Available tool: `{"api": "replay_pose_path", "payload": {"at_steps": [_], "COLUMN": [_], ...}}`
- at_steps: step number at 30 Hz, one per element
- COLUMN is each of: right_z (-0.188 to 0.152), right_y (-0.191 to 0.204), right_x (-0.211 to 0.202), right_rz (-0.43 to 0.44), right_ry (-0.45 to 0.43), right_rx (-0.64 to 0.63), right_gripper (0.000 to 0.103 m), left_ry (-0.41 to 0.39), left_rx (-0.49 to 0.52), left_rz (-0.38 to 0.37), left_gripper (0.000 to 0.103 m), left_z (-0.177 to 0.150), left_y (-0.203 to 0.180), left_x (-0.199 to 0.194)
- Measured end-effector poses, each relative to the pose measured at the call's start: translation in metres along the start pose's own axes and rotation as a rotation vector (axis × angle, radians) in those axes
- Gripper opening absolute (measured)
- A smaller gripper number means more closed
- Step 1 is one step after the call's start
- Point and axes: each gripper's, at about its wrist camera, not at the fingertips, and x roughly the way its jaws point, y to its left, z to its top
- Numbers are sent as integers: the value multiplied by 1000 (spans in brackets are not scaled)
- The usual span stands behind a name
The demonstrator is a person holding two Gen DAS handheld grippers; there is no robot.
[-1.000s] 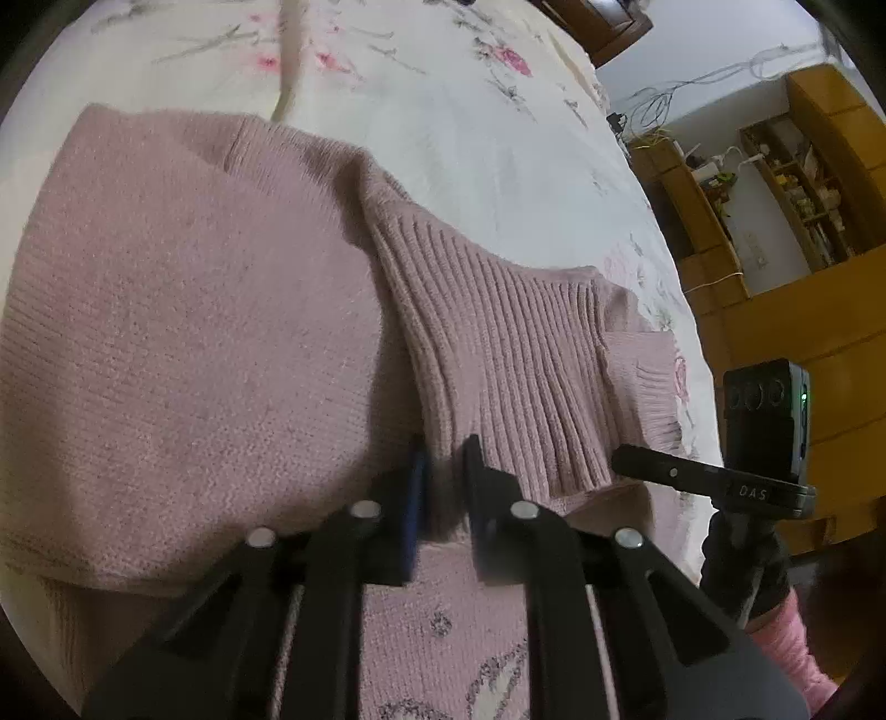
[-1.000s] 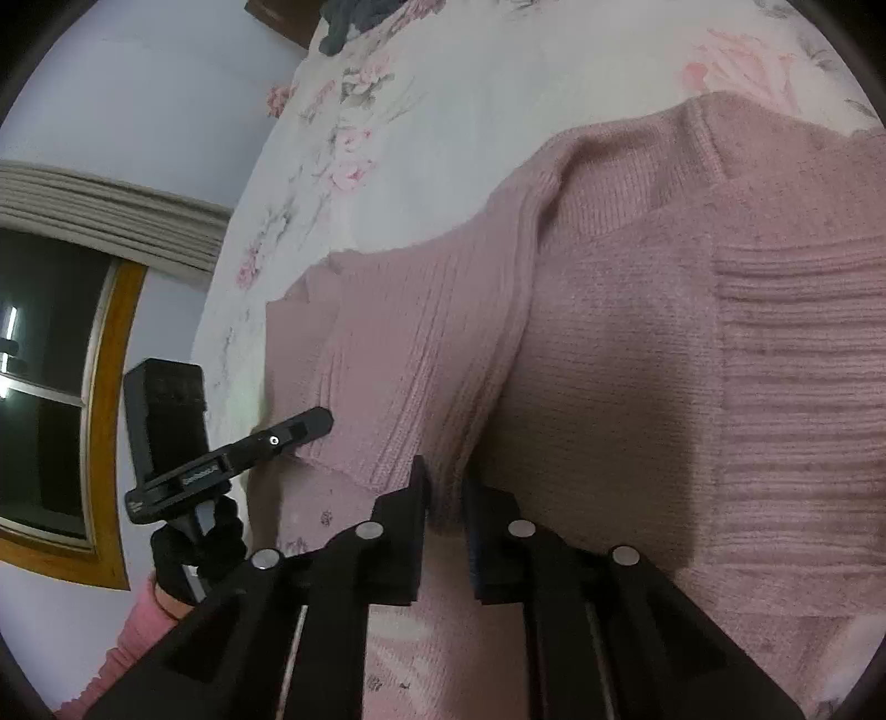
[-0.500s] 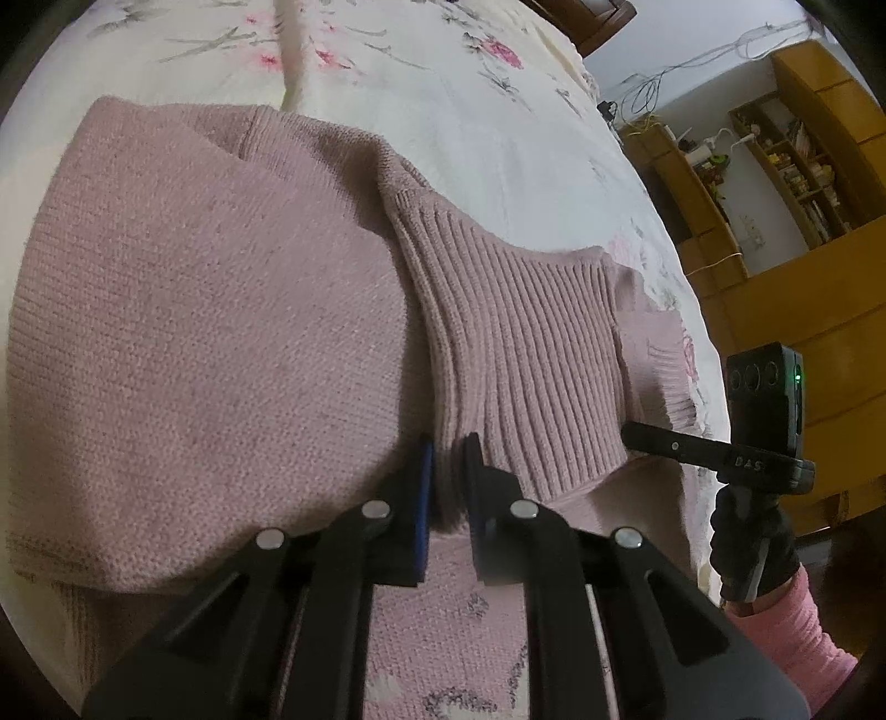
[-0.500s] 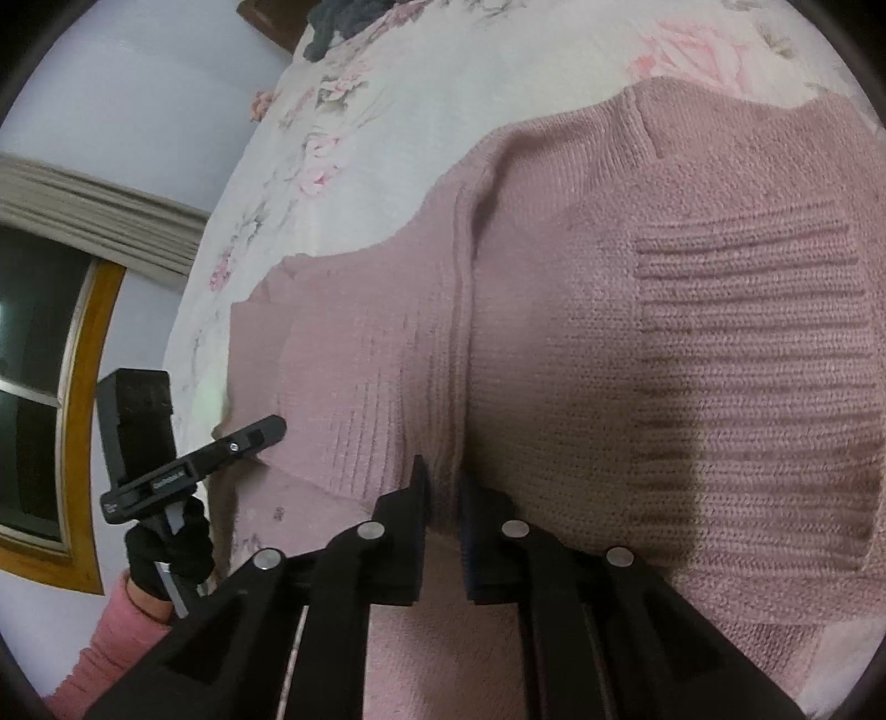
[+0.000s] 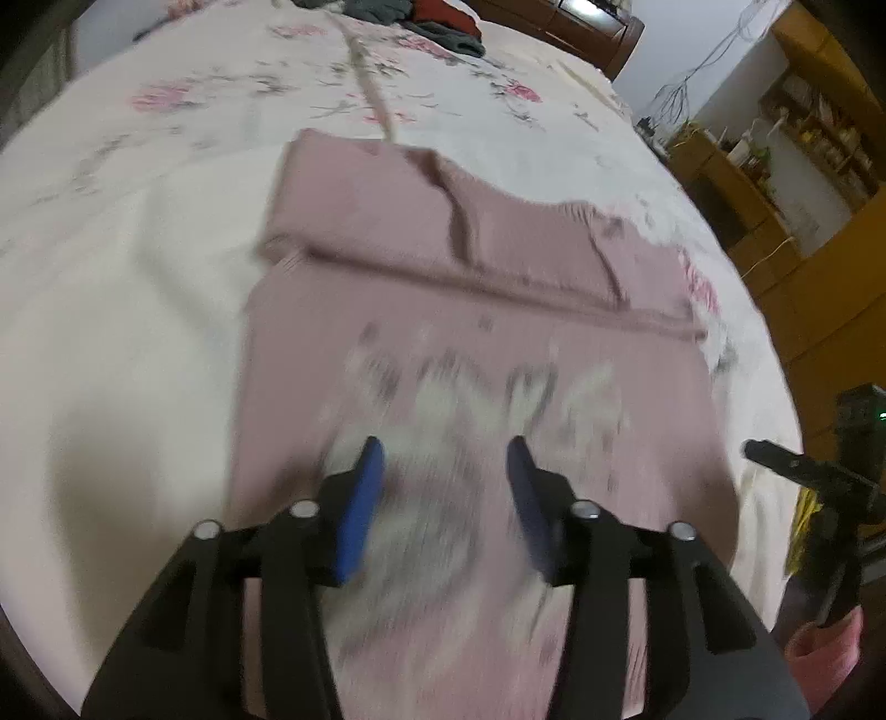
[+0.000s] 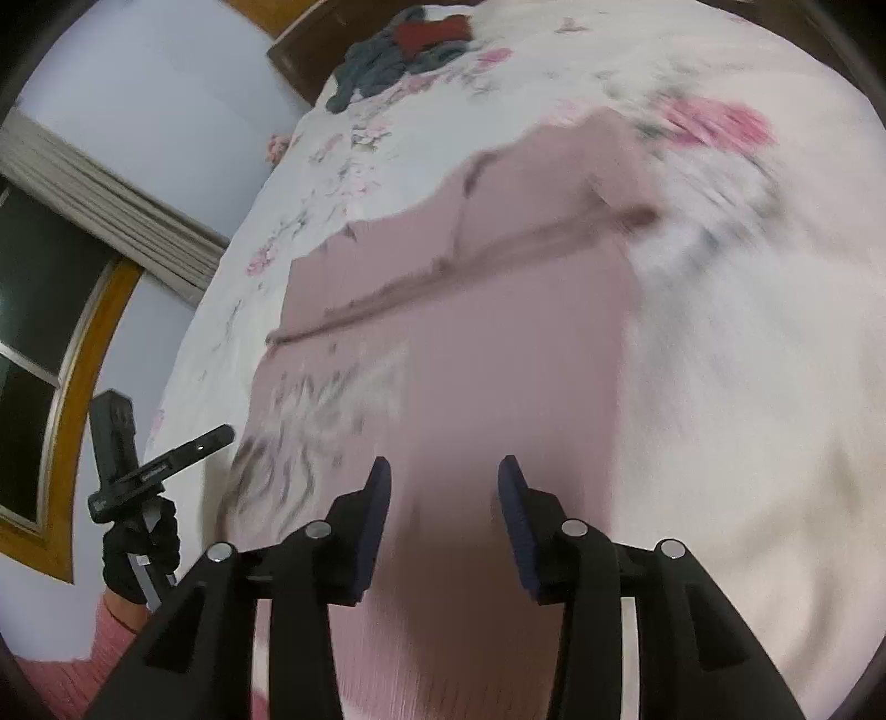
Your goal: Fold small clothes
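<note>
A dusty-pink knit sweater (image 5: 470, 343) lies flat on the floral bedsheet, its sleeves folded across the upper body and a white-grey pattern on the front. My left gripper (image 5: 446, 451) hangs open above the sweater's lower part, holding nothing. In the right wrist view the same sweater (image 6: 498, 343) spreads ahead, and my right gripper (image 6: 443, 471) is open over its plain lower part, nothing between the fingers. Both views are motion-blurred. The other hand-held gripper shows at the edge of each view: the right gripper (image 5: 775, 451) and the left gripper (image 6: 166, 459).
The white floral bedsheet (image 5: 138, 277) surrounds the sweater. A pile of dark grey and red clothes (image 6: 410, 50) lies near the wooden headboard (image 5: 576, 22). Wooden cabinets and shelves (image 5: 803, 166) stand off the bed's right side. A window with curtain (image 6: 66, 232) is on the left wall.
Both grippers let go of the sweater fold and opened. They pulled back and up from the garment, which now lies flat with the sleeves folded over.
</note>
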Motion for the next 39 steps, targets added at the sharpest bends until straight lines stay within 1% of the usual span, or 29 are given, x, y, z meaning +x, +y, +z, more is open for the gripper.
{"api": "replay_pose_path", "payload": {"at_steps": [1, 3, 5, 7, 9, 10, 11, 12, 14, 15, 17, 18, 21, 23, 28, 33, 36, 39], "right_z": [-16, -37, -54, -72, -84, -90, -94, -99, -109, -112, -118, -118, -120, -123, -131, -139, -143, -143], "right_y": [-2, -4, -6, -4, -1, -1, -2, -2, -7, -7, -9, -8, -8, -10, -26, -39, -43, -42], "right_x": [-12, -30, -44, -55, -57, -54, -52, -50, -50, -46, -48, -47, -45, -43, -34, -23, -16, -15], "right_rz": [8, 6, -15, -55, -91, -100, -111, -126, -135, -146, -157, -154, -150, -161, -181, -184, -169, -169], "right_ry": [-8, -30, -45, -48, -42, -27, -13, -3, 12, 30, 45, 46, 57, 67, 106, 148, 165, 164], "right_rx": [19, 45, 62, 40, 17, 13, 17, 15, 3, 0, -6, -5, -5, -3, 39, 72, 93, 86], "right_gripper": [43, 44, 48, 49, 53, 55, 55, 55, 55, 55, 55, 55, 55, 56, 56, 56, 56, 56], "left_ry": [-4, 4, 3, -4, -3, -4, 3, 21, 29, 32, 46, 49, 59, 74, 113, 144, 160, 166], "left_rx": [-4, -22, -26, -30, -36, -33, -24, -1, 30, 28, -9, -19, -15, -29, -60, -108, -103, -106], "left_rz": [16, 54, 70, 93, 118, 141, 159, 197, 262, 261, 235, 234, 254, 259, 269, 231, 233, 211], "left_gripper": [59, 62, 63, 70, 71, 71, 71, 71, 71, 72, 72, 72, 72, 73, 73, 73, 73, 73], "left_z": [-10, -30, -45, -59, -71, -76, -82, -85, -93, -97, -105, -109, -115, -119, -127, -133, -137, -140], "left_y": [3, 11, 15, 18, 21, 23, 24, 24, 24, 26, 33, 35, 39, 44, 56, 67, 68, 67], "left_x": [-12, -30, -42, -54, -60, -61, -62, -60, -61, -63, -65, -65, -65, -62, -55, -50, -46, -44]}}
